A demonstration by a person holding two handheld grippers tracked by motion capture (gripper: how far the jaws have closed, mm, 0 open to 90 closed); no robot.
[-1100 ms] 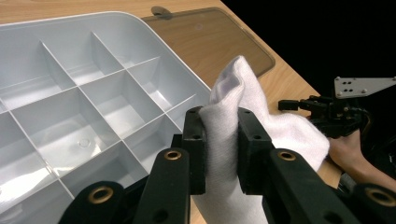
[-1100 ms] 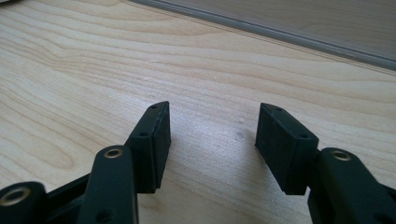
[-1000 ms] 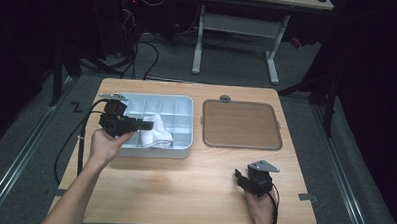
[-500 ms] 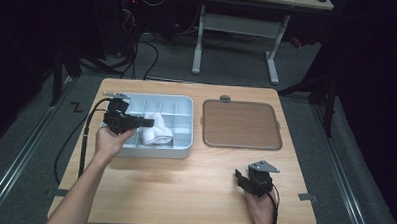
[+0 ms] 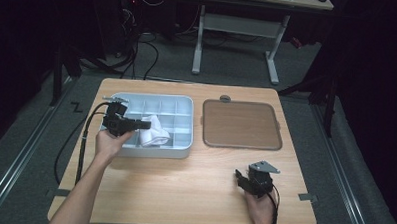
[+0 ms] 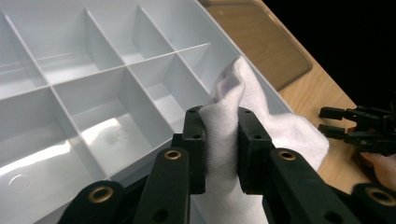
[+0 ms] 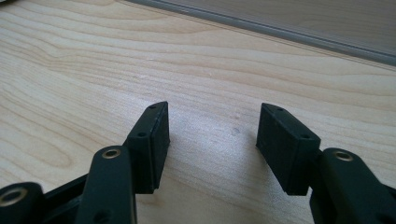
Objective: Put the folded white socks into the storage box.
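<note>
A white cloth (image 5: 153, 131) hangs over the front part of a pale grey divided tray (image 5: 184, 104) on the wooden table. My left gripper (image 5: 142, 124) is shut on the cloth, reaching in from the tray's left side. In the left gripper view the cloth (image 6: 233, 93) is pinched between both black pads and bulges up past them, above the tray's compartments (image 6: 98, 107). My right gripper (image 5: 240, 176) rests low near the table's front right, open, nothing between its fingers. The right gripper view has the gripper (image 7: 212, 135) just above bare wood.
A brown flat tray (image 5: 240, 124) with a grey rim lies right of the divided tray; its edge (image 7: 280, 30) runs across the top of the right gripper view. A small grey disc (image 5: 225, 98) sits behind it. Cables trail off the table's left side.
My left gripper has sunk a little toward the tray with the cloth still in it. The right gripper has stayed in place.
</note>
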